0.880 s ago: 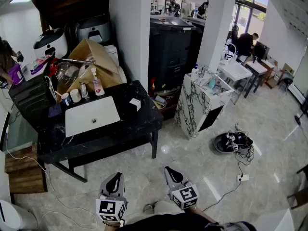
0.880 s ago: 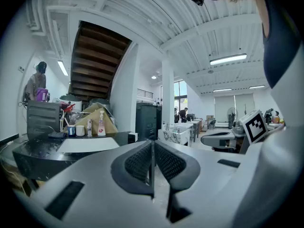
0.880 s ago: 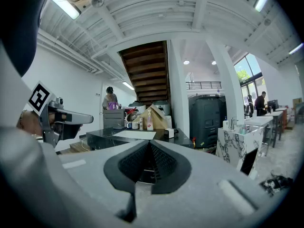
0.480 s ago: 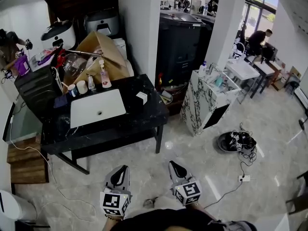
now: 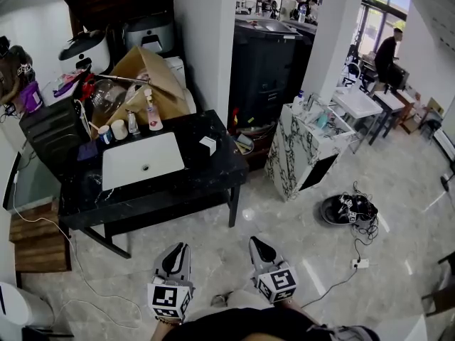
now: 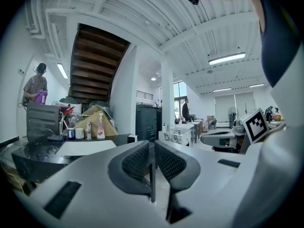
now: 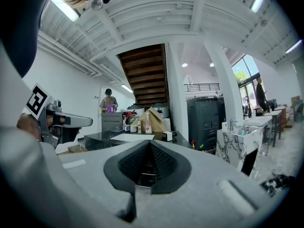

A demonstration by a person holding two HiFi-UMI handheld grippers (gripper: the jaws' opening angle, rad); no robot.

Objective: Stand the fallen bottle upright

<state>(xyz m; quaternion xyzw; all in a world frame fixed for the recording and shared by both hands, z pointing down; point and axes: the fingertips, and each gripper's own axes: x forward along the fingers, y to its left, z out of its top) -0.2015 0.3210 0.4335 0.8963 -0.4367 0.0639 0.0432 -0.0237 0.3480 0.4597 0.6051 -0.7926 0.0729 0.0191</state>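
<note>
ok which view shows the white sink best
The head view: it looks down on the sink and shows its whole rectangular outline and the drain. In the left gripper view the sink is nearly edge-on, a thin white slab. In the right gripper view the sink is only a small white strip far off.

Head cam: high on the person, tilted steeply down at the floor (image 5: 284, 212). The left gripper (image 5: 174, 256) and right gripper (image 5: 258, 249) are at the bottom edge. The black counter (image 5: 178, 183) is upper left, well apart from them.

Left gripper view: low, about level, looks along its own fingers (image 6: 135, 161). Counter is far off at frame left, right gripper at the right edge.

Right gripper view: same height and heading. Counter is ahead, just left of centre, left gripper at the left edge.

All three share the counter, cardboard box (image 5: 153, 84), dark cabinet (image 5: 263, 69) and marble stand (image 5: 298, 148).
</note>
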